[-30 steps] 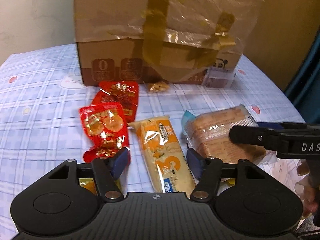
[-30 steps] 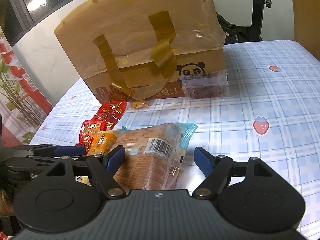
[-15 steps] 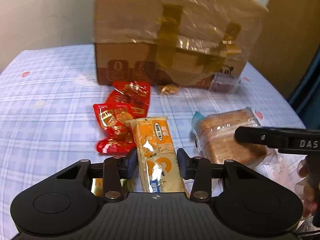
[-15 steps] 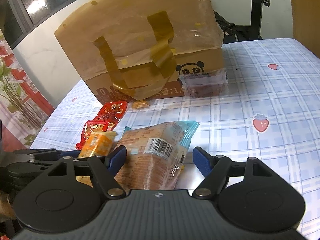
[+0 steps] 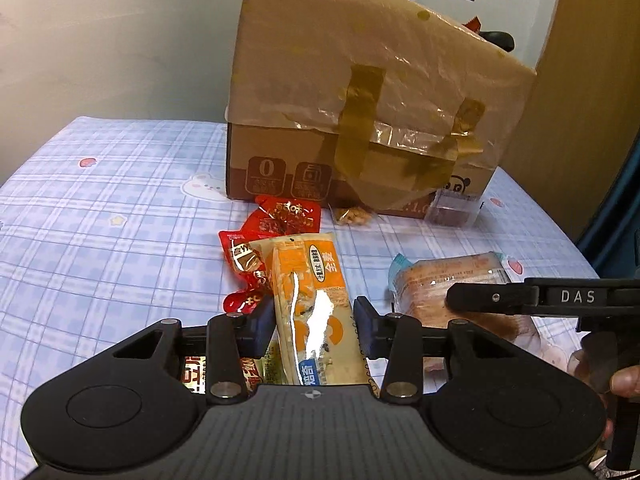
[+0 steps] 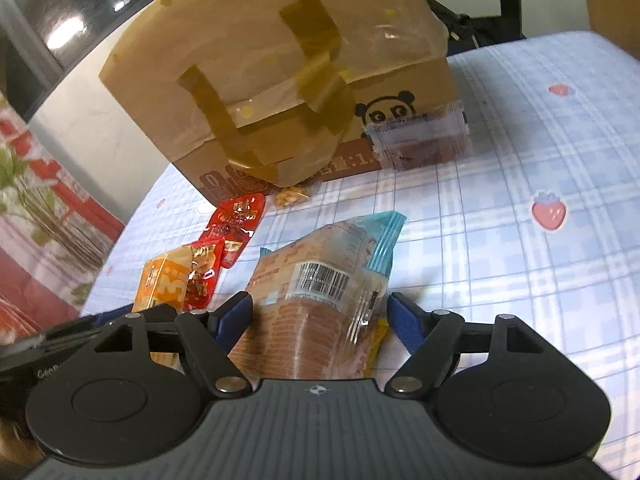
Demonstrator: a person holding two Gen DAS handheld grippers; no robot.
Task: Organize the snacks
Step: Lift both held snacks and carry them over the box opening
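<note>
My left gripper (image 5: 314,312) is shut on a long orange snack packet (image 5: 304,280), its blue pads pressing both sides near the packet's near end. The packet is raised above the red packets (image 5: 242,256) on the cloth. My right gripper (image 6: 318,308) stands open astride a clear bread packet (image 6: 320,276) with a barcode and a blue end. Its pads sit just off the packet's sides. In the left wrist view the bread packet (image 5: 448,280) lies to the right, partly behind one black finger (image 5: 500,298) of the right gripper.
A big taped cardboard box (image 5: 360,92) stands at the back of the checked tablecloth (image 5: 100,220). Against its foot lie a small nut packet (image 5: 352,216) and a clear packet of dark pieces (image 5: 452,210). Another yellow packet (image 5: 196,372) shows under my left gripper. A hand (image 5: 628,380) is at the right edge.
My left gripper's jaws closed onto the orange packet and lifted it, so it now hangs over the red packets. The right gripper stayed around the bread packet and rolled slightly.
</note>
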